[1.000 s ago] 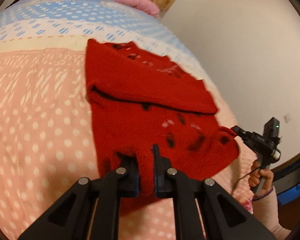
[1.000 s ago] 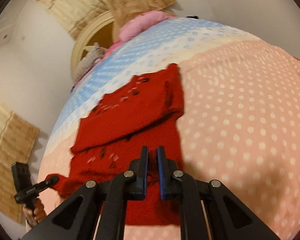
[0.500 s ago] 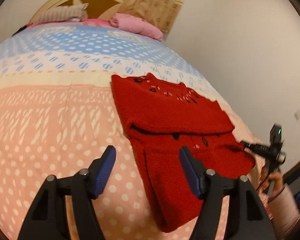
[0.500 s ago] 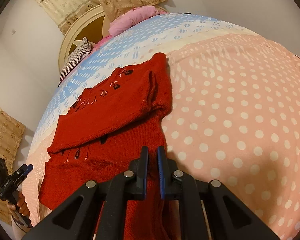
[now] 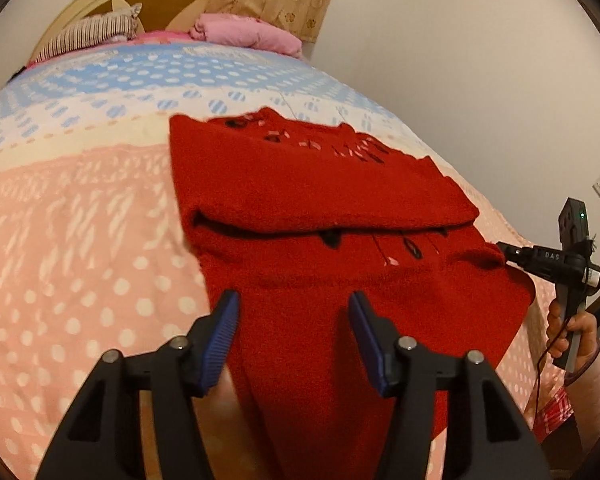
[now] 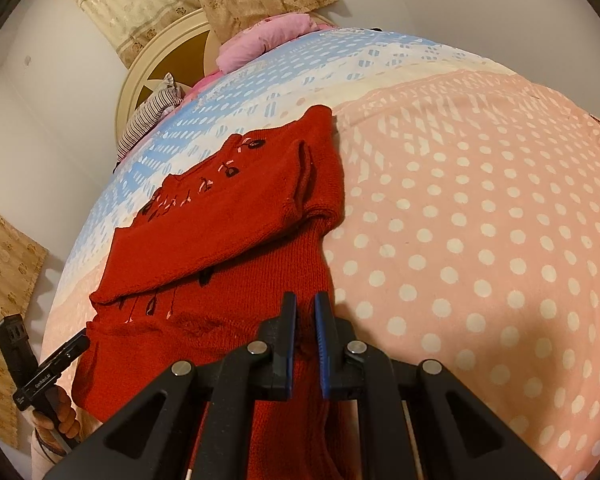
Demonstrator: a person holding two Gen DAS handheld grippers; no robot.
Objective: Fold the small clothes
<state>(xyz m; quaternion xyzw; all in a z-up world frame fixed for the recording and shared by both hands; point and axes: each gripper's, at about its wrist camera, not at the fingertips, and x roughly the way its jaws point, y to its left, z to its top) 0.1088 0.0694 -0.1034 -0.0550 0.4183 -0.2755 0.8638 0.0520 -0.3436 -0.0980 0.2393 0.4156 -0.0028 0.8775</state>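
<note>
Polka-dot bedspread (image 5: 80, 280), pink nearest, blue toward the headboard. Red sweater (image 5: 320, 184) lies ahead of both grippers, top part folded over. Left gripper (image 5: 294, 328): jaws just been closing, apart astride the near hem, no contact seen. Right gripper (image 6: 305, 336) pinched on the other hem corner, likely pinning it for the next fold. Hem below both runs out of frame.
</note>
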